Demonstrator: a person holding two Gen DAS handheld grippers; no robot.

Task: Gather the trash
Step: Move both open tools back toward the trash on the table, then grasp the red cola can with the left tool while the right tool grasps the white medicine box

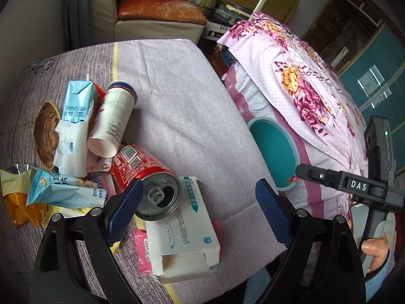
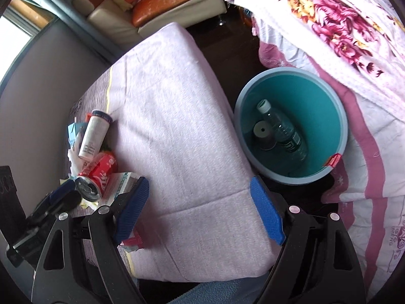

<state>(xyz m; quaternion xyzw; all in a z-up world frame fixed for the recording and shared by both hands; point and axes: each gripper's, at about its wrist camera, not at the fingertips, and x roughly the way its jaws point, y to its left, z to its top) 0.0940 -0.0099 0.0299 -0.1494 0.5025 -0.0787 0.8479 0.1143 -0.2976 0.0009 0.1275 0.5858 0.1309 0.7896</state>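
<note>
Jaws of both the left gripper (image 1: 200, 212) and right gripper (image 2: 200, 207) are standing released, grasping nothing. A bottle (image 2: 283, 129) is lying in the bin (image 2: 340, 149); the can (image 1: 149, 177), carton (image 1: 73, 124) and wrappers (image 1: 58, 192) are waiting on the bed (image 1: 177, 106), left.

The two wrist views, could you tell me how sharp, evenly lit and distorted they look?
Left wrist view: sharp on the soda can, soft daylight, edges bowed and vignetted. Right wrist view: window blown out at the left, bin interior dimmer, same fisheye curvature.
</note>
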